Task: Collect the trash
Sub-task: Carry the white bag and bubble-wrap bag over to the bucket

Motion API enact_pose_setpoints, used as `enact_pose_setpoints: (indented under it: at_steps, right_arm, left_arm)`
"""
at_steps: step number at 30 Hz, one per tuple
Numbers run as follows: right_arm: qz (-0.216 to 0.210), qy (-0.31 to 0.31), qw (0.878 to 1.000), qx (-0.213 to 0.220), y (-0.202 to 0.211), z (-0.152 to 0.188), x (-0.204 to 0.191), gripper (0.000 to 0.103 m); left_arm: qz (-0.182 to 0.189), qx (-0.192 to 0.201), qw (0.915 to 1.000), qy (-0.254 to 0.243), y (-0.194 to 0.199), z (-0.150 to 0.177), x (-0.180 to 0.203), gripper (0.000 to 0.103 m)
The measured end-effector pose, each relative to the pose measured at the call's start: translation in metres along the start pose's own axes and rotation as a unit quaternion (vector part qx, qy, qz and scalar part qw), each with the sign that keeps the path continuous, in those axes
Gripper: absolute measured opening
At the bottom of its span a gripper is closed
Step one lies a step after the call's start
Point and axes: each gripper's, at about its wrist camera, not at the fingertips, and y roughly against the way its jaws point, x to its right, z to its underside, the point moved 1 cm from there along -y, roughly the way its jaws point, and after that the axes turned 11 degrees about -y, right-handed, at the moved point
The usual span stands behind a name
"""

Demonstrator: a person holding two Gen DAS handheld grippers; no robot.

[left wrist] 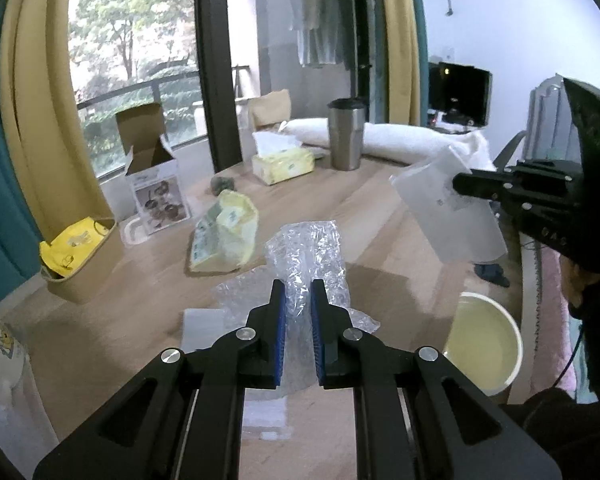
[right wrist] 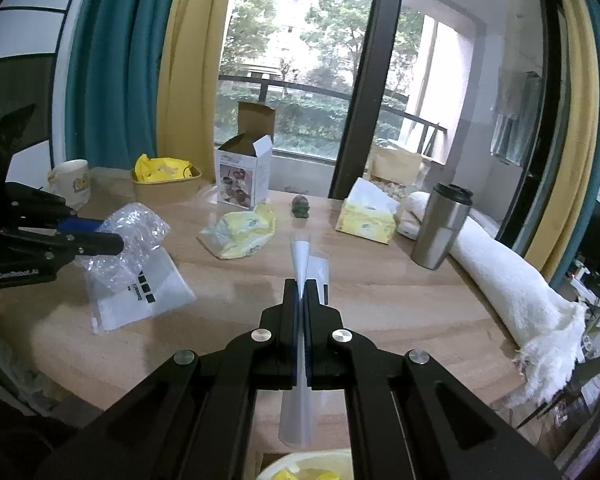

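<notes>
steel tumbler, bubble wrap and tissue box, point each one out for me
steel tumbler (right wrist: 440, 228), right wrist view, middle of its metal body
bubble wrap (left wrist: 308, 256), left wrist view, crumpled part above the fingertips
tissue box (right wrist: 366, 220), right wrist view, yellow front face

On the table (right wrist: 380, 292), the open carton (right wrist: 244, 172) stands at the far edge before the window (right wrist: 300, 60), the tub (right wrist: 166, 184) to its left, the tissue box (right wrist: 366, 216) to its right, the tumbler (right wrist: 440, 226) farther right beside the rolled towel (right wrist: 512, 280).
</notes>
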Motion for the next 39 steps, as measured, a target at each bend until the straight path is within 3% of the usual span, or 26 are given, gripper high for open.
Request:
enact_pose_setpoints:
  at_steps: [19,29,39]
  right_arm:
    - [0.042,-0.024,0.999,0.015,0.061,0.042,0.038,0.003]
    - [0.066,-0.05,0.997,-0.003,0.085,0.083,0.073,0.003]
    - [0.063,-0.099,0.992,-0.051,0.07,0.131,0.114,0.003]
  left_arm:
    - [0.055,0.028,0.9979,-0.019,0.013,-0.002,0.077,0.013]
    - [0.084,0.003,0.9952,-0.049,-0.004,0.0,0.127,0.013]
    - [0.115,-0.052,0.9898,-0.065,-0.044,0.005,0.171,0.013]
